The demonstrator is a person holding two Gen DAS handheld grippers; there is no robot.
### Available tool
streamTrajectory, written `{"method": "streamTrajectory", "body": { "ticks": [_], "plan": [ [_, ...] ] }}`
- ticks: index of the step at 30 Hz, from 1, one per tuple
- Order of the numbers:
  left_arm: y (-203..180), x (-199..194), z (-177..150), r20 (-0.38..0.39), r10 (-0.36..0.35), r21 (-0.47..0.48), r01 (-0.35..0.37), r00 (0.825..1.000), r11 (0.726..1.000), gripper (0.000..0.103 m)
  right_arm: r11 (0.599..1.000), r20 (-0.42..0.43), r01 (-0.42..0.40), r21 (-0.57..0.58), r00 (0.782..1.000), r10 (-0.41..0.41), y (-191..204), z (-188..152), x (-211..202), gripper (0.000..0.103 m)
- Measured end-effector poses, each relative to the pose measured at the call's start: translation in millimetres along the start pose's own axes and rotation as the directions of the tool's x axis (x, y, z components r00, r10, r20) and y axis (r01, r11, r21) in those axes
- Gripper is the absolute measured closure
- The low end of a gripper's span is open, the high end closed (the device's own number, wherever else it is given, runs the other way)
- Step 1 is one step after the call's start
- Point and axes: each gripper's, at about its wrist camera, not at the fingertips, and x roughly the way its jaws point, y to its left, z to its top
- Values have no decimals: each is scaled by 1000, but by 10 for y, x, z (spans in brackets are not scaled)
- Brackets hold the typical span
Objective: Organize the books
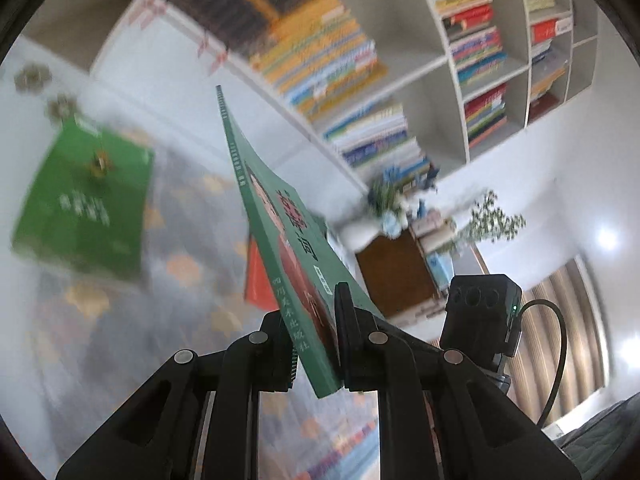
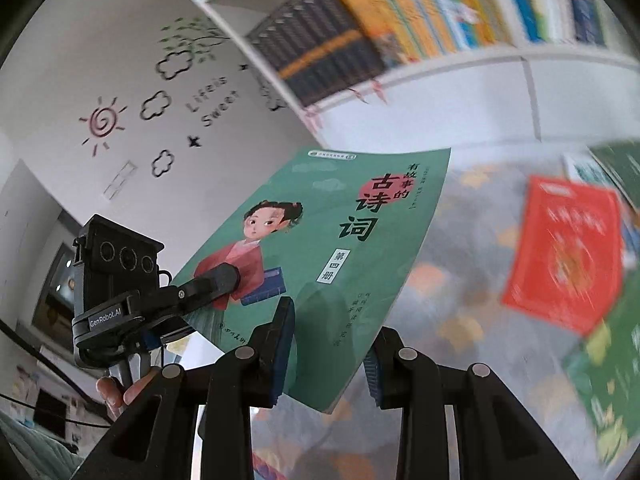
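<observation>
Item: green book (image 2: 320, 248), thin paperback, lifted clear of the patterned table (image 2: 460, 300). Left gripper (image 1: 316, 344): jaws clamped on the book's lower edge, cover turned edge-on. Right gripper (image 2: 328, 344): jaws drawn in at the bottom corner; contact of the far pad uncertain. Long axis: runs up and away from both grippers toward the bookshelf (image 1: 452, 60). Remaining on table: red book (image 2: 564, 256); larger green book (image 1: 84, 200). Judgement: shelving comes next.

The green book (image 2: 320, 248) has a smooth, slightly glossy paper cover. Both grippers, left (image 1: 316, 344) and right (image 2: 328, 356), are matt black plastic with shiny metal pins. The worktop (image 2: 460, 264) wears soft patterned cloth; the bookshelf (image 1: 448, 60) looks smooth, painted white.
</observation>
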Motion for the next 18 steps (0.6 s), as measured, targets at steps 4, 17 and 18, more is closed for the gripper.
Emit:
{"method": "streamTrajectory", "body": {
  "ticks": [4, 17, 18],
  "plan": [
    [73, -138, 291, 55, 33, 27, -35, 998, 999, 90, 998, 0, -16, -63, 1000, 16, 199, 289, 266, 72],
    [888, -28, 724, 75, 139, -58, -135, 987, 989, 90, 997, -87, -14, -72, 996, 8, 143, 697, 1281, 72],
    [960, -5, 735, 71, 146, -69, -141, 987, 988, 90, 998, -95, -10, -70, 995, 3, 117, 710, 1363, 72]
  ]
}}
